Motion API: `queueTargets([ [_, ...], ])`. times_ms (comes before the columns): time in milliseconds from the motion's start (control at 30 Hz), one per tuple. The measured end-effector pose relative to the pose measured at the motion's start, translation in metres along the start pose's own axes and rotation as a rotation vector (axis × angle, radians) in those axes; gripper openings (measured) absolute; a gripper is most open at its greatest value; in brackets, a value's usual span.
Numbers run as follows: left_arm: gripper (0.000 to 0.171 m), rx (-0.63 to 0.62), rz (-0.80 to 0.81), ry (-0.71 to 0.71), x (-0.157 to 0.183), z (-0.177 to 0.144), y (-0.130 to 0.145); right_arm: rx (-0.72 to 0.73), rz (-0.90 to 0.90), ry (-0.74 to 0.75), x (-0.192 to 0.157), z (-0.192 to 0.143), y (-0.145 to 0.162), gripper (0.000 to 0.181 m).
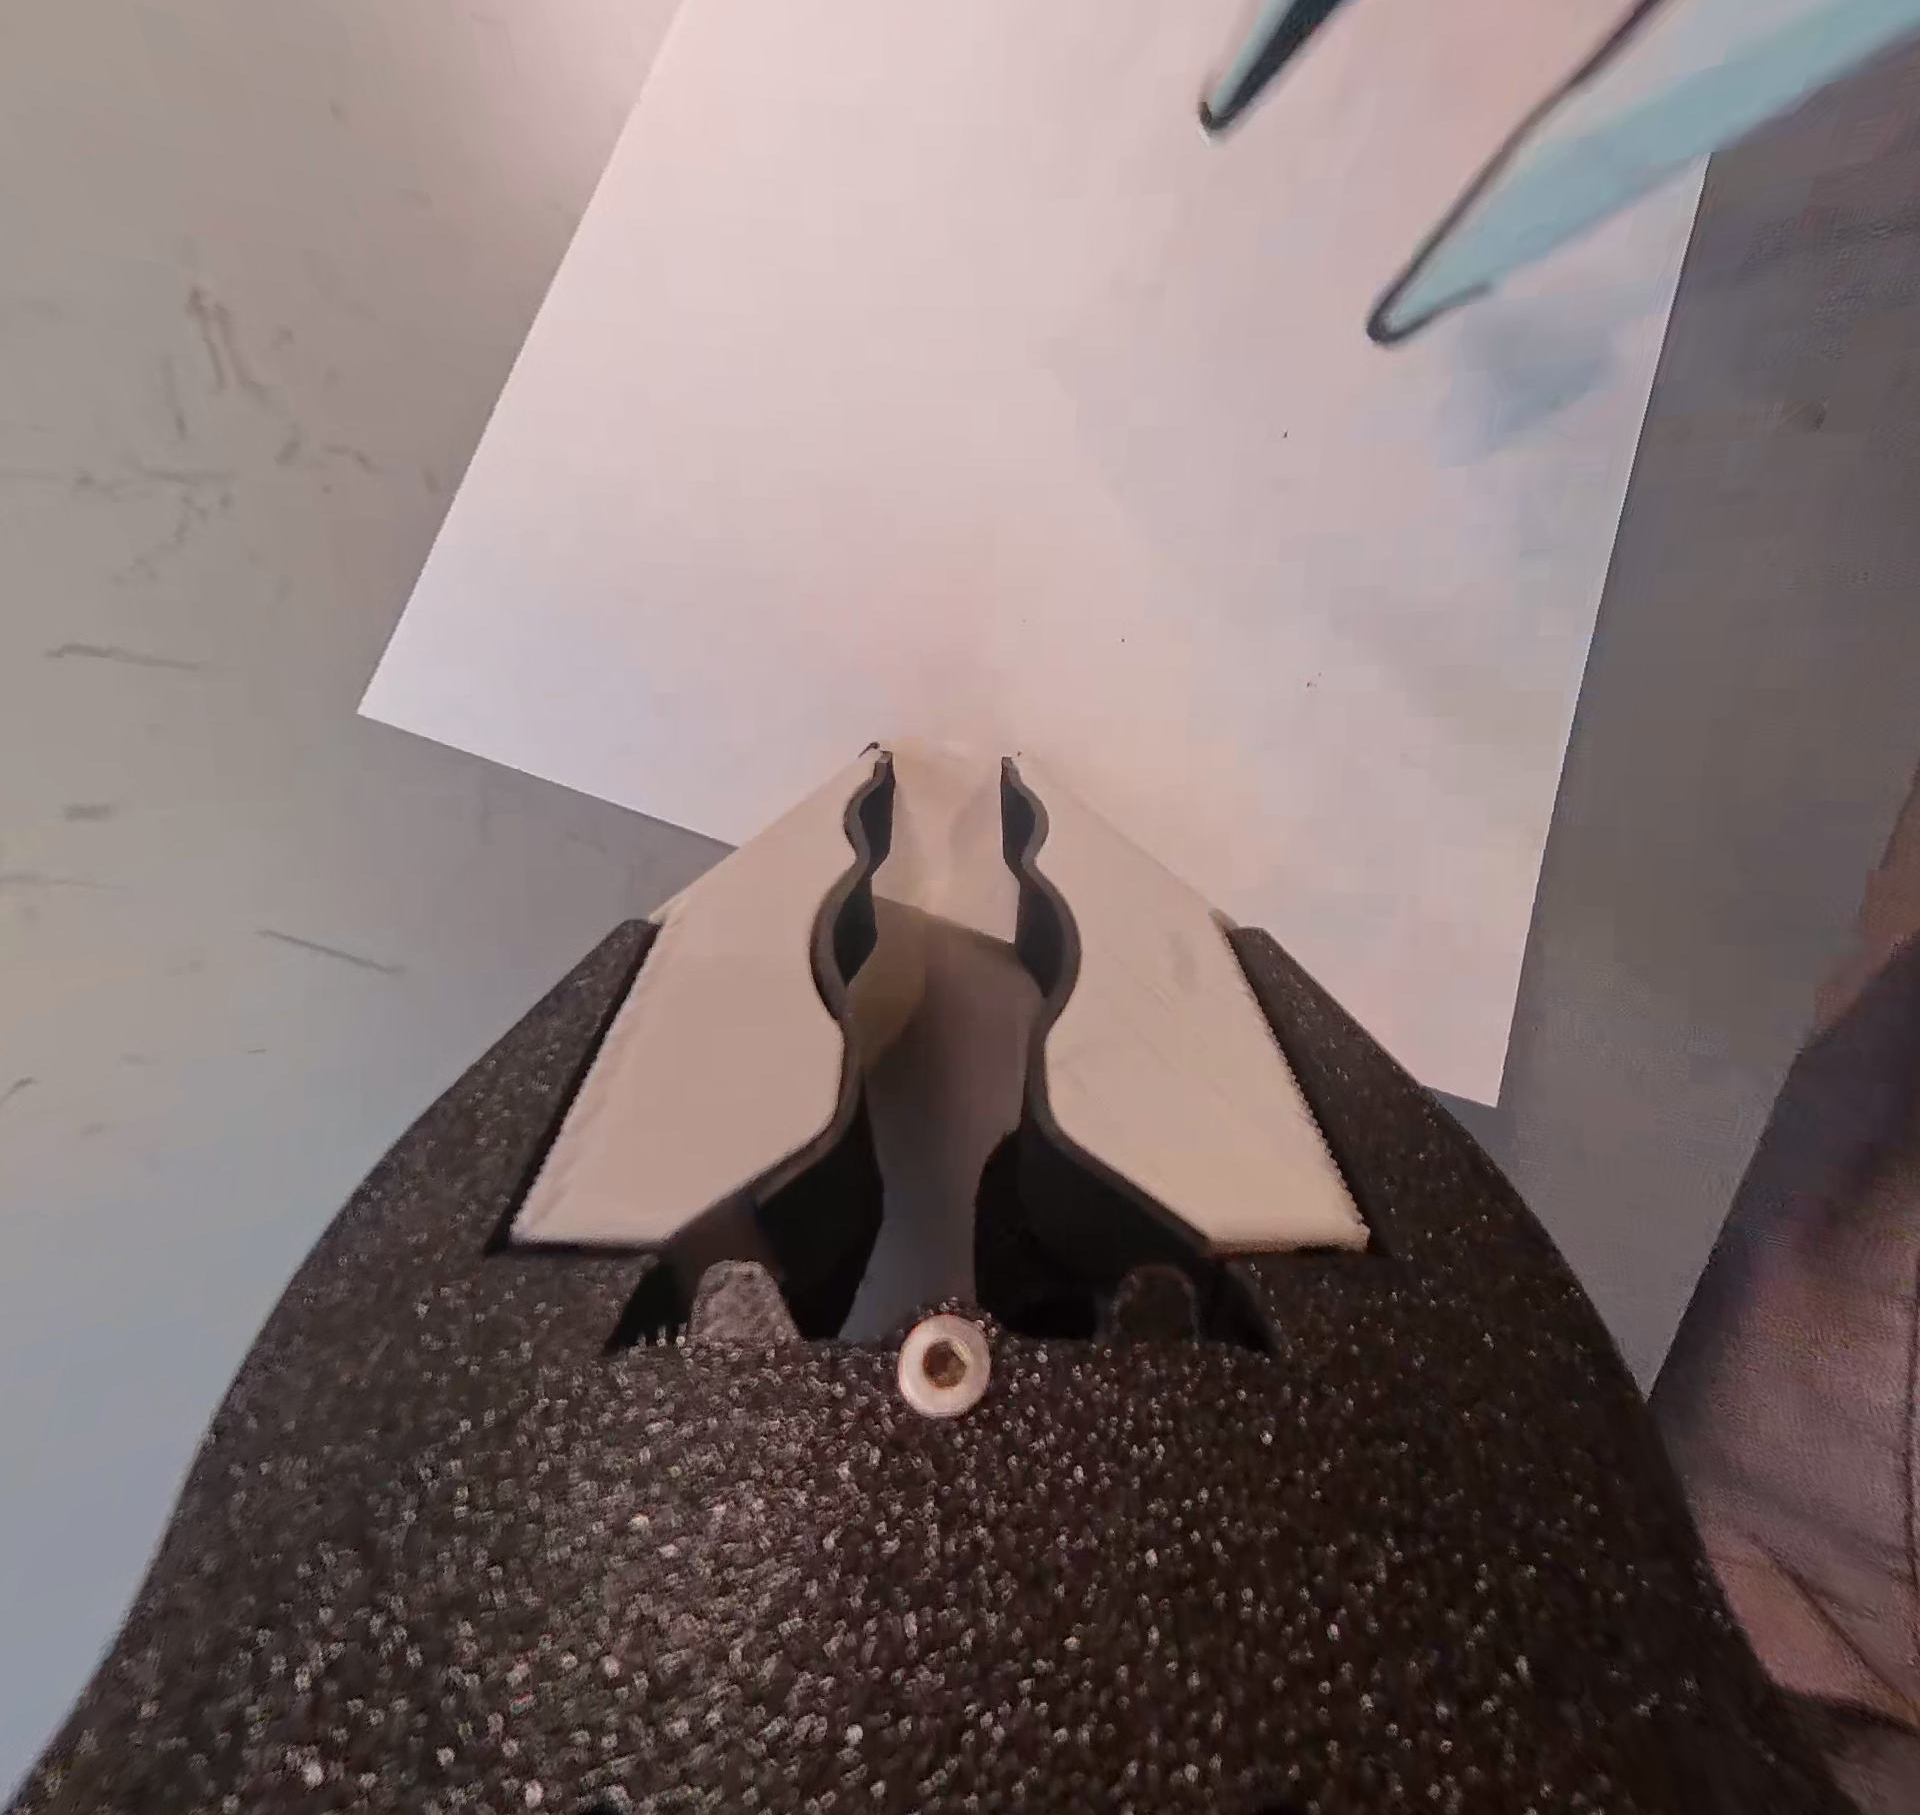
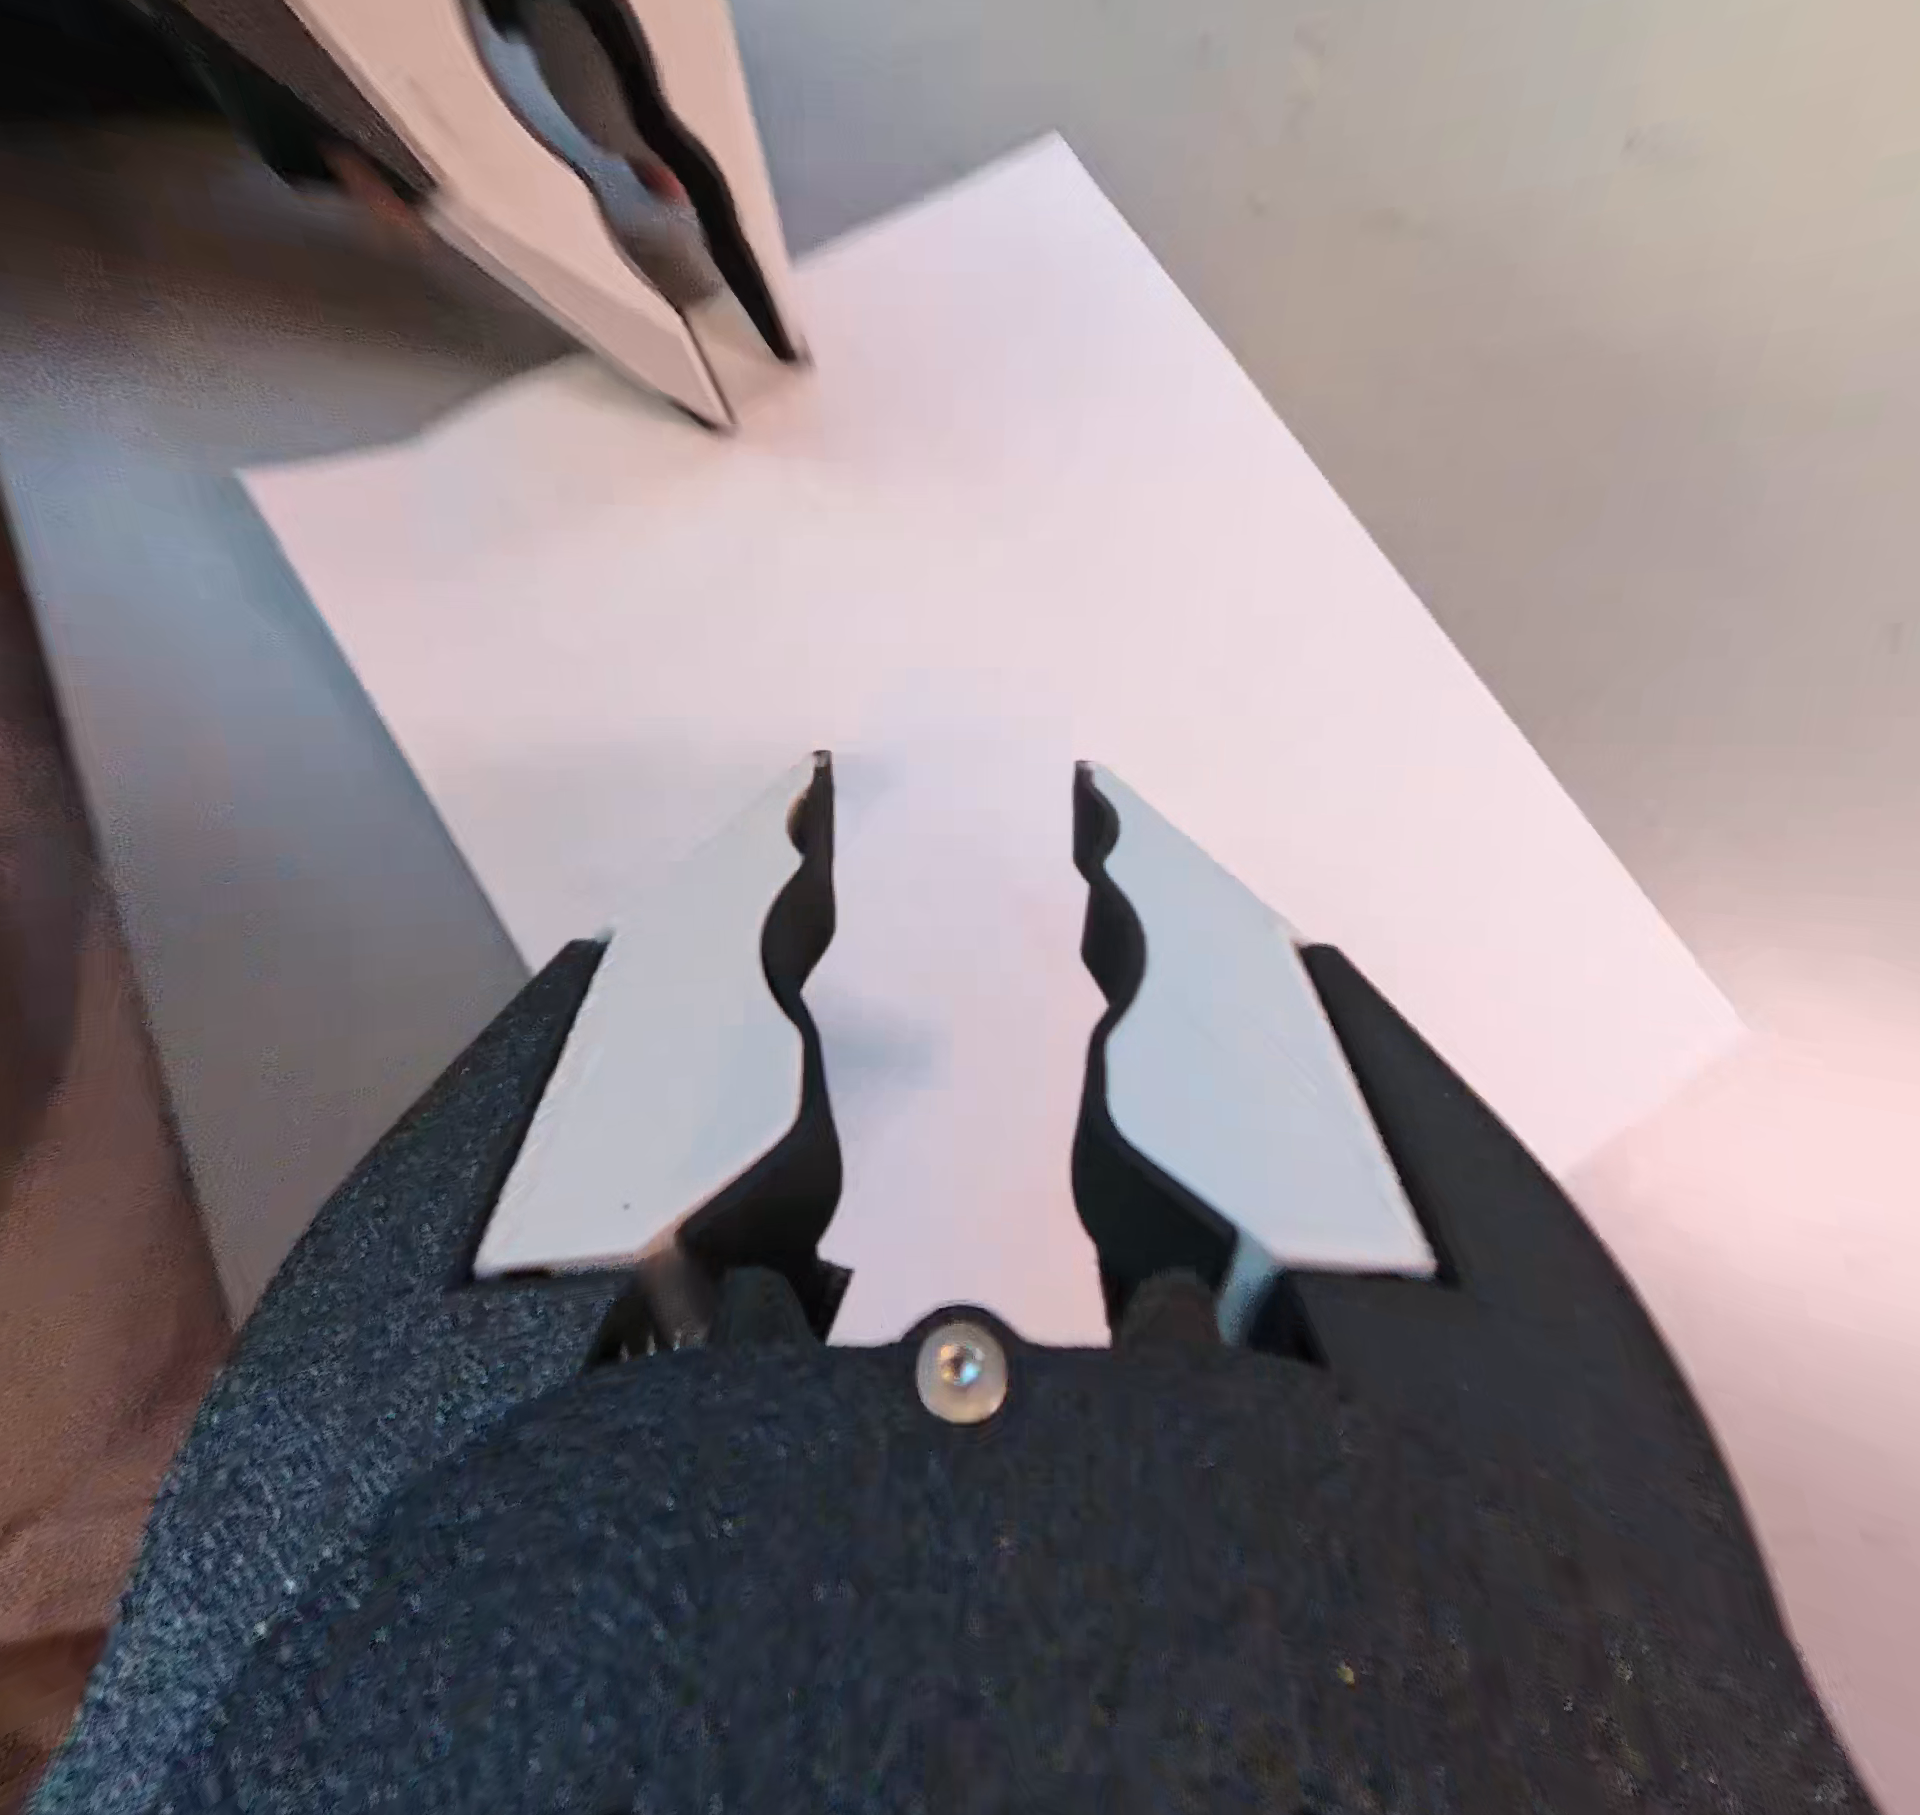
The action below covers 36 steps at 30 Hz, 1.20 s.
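A white sheet of paper lies flat on a scuffed grey table. My left gripper is at the sheet's near edge. Its fingers are drawn close together, and a small ridge of the paper bulges up between them. In the right wrist view the left gripper shows at the top left, tips nearly together on the far edge of the paper. My right gripper is open and empty, just above the sheet. It also shows at the top right of the left wrist view.
The grey table surrounds the sheet. Its edge runs close along the paper's side. Dark fabric of a person's clothing lies just beyond that edge. The grippers' ends are close to 12 cm from one another.
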<state>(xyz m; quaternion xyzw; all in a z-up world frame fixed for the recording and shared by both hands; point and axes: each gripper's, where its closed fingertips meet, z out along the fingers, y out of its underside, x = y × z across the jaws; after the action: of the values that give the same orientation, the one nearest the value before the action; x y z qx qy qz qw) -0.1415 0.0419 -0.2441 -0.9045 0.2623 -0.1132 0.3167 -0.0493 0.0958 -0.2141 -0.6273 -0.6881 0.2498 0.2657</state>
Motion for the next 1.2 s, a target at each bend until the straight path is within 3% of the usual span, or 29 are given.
queueTargets([
  [100,0.02,-0.089,0.056,0.057,-0.008,-0.013,0.016,-0.128,0.044,0.005,0.021,-0.003,0.039,0.075],
  [167,0.016,-0.122,0.027,0.062,-0.022,-0.021,0.025,-0.125,0.074,-0.005,0.021,-0.004,0.05,0.079],
  [333,0.019,-0.074,-0.019,0.16,-0.027,-0.027,0.021,-0.031,0.111,-0.037,0.022,-0.004,0.042,0.083],
  [500,0.024,0.156,-0.08,0.122,-0.044,-0.022,-0.035,0.005,0.122,-0.004,0.078,-0.02,0.036,0.081],
  [600,0.025,0.145,0.01,0.074,-0.049,0.007,-0.054,-0.018,0.158,-0.066,0.105,-0.007,0.036,0.078],
  [700,0.026,0.091,0.069,0.092,-0.043,0.034,-0.068,-0.032,0.18,-0.104,0.113,0.008,0.034,0.063],
  [767,0.026,0.023,0.065,0.094,-0.043,0.047,-0.066,-0.045,0.173,-0.077,0.115,0.011,0.034,0.061],
  [1033,0.019,0.051,0.091,0.015,-0.039,0.046,-0.06,-0.109,0.125,0.041,0.104,0.003,0.05,0.081],
  [1133,0.015,0.055,0.102,0.009,-0.037,0.046,-0.06,-0.099,0.138,0.053,0.106,0.002,0.05,0.076],
  [1200,0.014,0.059,0.106,0.001,-0.036,0.046,-0.06,-0.088,0.151,0.064,0.106,0.003,0.048,0.062],
])
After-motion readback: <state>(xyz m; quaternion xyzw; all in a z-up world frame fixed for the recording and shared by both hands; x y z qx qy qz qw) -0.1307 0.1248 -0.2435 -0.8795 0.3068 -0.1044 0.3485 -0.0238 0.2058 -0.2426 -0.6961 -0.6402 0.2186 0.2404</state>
